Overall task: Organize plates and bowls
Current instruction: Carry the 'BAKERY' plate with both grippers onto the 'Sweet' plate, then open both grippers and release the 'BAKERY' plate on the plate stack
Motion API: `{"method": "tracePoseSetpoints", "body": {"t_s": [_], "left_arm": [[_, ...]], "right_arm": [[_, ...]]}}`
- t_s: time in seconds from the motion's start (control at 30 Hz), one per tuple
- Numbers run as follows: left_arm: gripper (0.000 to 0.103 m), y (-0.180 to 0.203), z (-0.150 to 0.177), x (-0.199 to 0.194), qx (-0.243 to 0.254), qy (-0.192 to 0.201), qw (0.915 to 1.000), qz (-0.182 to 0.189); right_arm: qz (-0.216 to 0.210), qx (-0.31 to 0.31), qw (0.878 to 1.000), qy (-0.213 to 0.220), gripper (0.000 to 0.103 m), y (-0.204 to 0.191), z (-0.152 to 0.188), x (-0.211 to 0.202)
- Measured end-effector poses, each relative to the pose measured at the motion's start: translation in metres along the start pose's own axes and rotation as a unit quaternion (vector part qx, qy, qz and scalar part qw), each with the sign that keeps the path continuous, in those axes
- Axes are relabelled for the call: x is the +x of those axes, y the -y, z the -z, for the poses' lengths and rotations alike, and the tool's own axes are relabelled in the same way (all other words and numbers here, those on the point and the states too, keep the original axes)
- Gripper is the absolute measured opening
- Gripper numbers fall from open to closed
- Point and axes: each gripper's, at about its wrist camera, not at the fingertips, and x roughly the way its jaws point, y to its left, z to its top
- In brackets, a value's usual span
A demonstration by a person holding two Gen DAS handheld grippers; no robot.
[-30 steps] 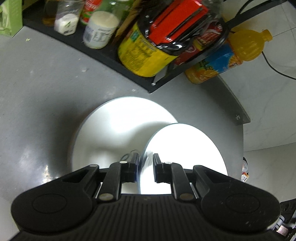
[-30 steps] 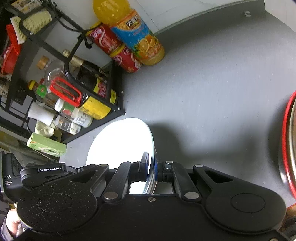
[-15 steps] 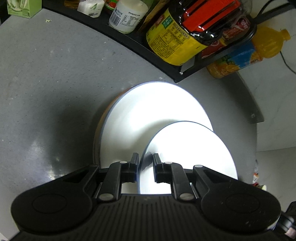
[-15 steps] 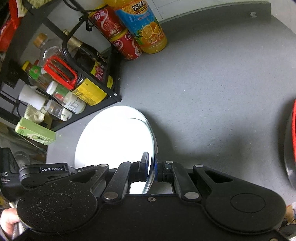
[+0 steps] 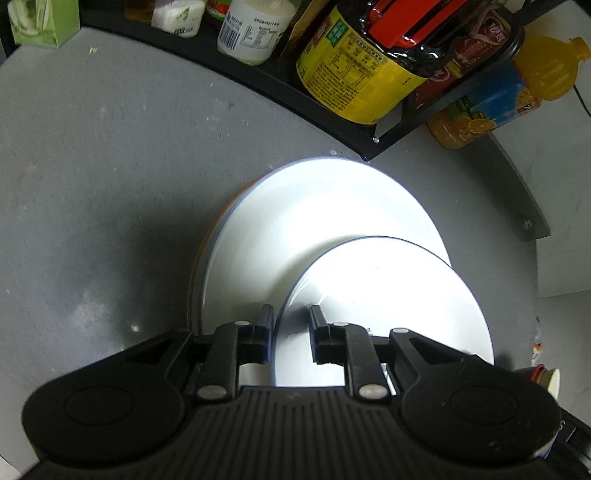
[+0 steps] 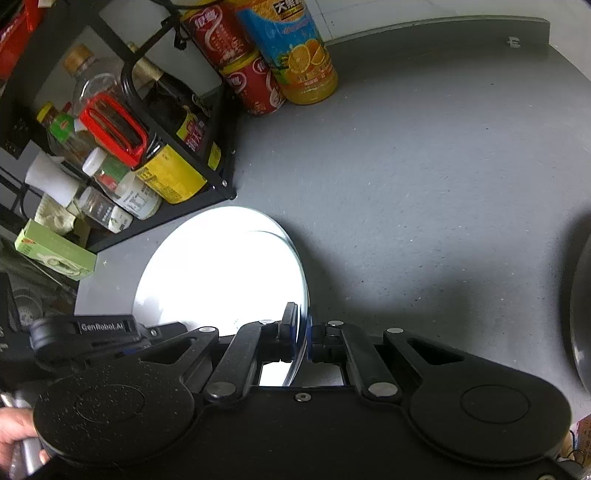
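Note:
A large white plate lies on the grey table, with an orange edge showing under its left side. A smaller white plate overlaps its near right part. My left gripper straddles the smaller plate's left rim. Its jaws are opening, and the right pad stands off the rim. In the right wrist view my right gripper is shut on the right rim of the smaller plate, seen nearly edge-on. The left gripper's body shows beyond that plate.
A black rack of jars and bottles stands just behind the plates, with its corner close to them. An orange juice bottle and red cans stand beside it. A dark round pan sits at the right edge. A green box lies far left.
The smaller plate has come down and flatter over the large plate. The left jaws have widened around its rim. The right gripper keeps its grip.

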Motion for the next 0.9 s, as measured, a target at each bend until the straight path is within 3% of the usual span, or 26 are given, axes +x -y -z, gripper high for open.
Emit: {"method": "tracePoseSetpoints", "body": {"t_s": [0.17, 0.43, 0.6, 0.77, 0.9], "left_arm": [[0.018, 0.009, -0.005, -0.002, 0.021, 0.014, 0.9991, -0.033], [0.021, 0.01, -0.012, -0.012, 0.029, 0.016, 0.9981, -0.052], [0.037, 0.011, -0.016, -0.026, 0.039, 0.035, 0.9971, -0.054], [0.042, 0.005, -0.019, -0.034, 0.037, 0.039, 0.9977, -0.041], [0.056, 0.008, -0.017, -0.039, 0.045, 0.044, 0.9967, -0.05]], "right_arm": [[0.002, -0.007, 1.0, 0.001, 0.006, -0.002, 0.002, 0.003], [0.013, -0.007, 1.0, -0.01, 0.012, -0.006, 0.006, 0.015], [0.015, -0.003, 1.0, -0.014, 0.017, -0.008, 0.01, 0.021], [0.021, 0.015, 1.0, -0.015, 0.027, -0.005, 0.012, 0.018], [0.013, 0.028, 0.999, 0.007, 0.044, -0.003, 0.014, 0.004]]}}
